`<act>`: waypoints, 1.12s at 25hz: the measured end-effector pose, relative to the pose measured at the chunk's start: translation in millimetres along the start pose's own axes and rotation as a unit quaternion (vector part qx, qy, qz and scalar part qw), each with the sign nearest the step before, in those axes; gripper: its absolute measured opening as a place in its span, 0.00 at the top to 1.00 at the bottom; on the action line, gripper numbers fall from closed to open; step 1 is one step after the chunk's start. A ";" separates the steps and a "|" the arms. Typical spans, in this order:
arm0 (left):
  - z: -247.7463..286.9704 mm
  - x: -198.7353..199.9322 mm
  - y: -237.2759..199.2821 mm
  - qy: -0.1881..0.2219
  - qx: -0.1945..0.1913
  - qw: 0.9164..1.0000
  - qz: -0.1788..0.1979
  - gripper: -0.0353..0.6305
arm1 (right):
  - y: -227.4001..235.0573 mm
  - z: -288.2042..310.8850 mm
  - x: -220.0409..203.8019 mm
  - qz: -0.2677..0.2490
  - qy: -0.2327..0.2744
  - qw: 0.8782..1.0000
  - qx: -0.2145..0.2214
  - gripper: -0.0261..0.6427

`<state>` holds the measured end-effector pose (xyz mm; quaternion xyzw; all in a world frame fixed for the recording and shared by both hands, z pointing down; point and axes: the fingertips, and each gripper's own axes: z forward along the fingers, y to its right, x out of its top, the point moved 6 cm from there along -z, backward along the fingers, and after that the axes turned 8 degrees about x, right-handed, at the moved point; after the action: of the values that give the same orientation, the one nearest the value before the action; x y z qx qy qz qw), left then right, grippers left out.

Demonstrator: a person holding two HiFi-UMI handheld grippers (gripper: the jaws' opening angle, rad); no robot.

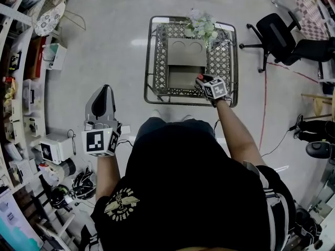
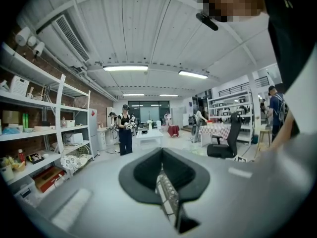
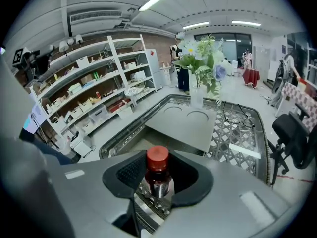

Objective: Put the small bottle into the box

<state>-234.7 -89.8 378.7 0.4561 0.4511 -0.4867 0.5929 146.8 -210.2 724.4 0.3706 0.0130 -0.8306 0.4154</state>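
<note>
The small bottle (image 3: pixel 157 178), dark liquid under a red cap, stands upright between the pads of my right gripper (image 3: pixel 158 170), which is shut on it. In the head view that gripper (image 1: pixel 205 83) holds the bottle (image 1: pixel 200 79) at the front right of the open cardboard box (image 1: pixel 184 69) on a metal lattice table (image 1: pixel 224 61). The box's lid flap (image 3: pixel 185 125) with two round marks lies open behind its opening. My left gripper (image 1: pixel 103 99) hangs off to the left, away from the table. Its jaws meet with nothing between them (image 2: pixel 162 170).
A vase of flowers (image 1: pixel 201 25) stands at the table's far edge, and eyeglasses (image 3: pixel 237 115) lie on the lattice to the right of the box. A black office chair (image 1: pixel 277 35) is at the right, and cluttered shelves (image 1: pixel 21 103) run along the left.
</note>
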 end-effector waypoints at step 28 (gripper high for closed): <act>17.7 3.7 14.4 -0.019 -0.041 0.999 0.021 0.95 | -8.6 -15.7 0.1 -0.003 0.035 0.999 -0.038 0.69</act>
<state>-218.5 -106.2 379.7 0.4315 0.4497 -0.4634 0.6300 150.2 -199.4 710.5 0.3837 0.0603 -0.8171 0.4259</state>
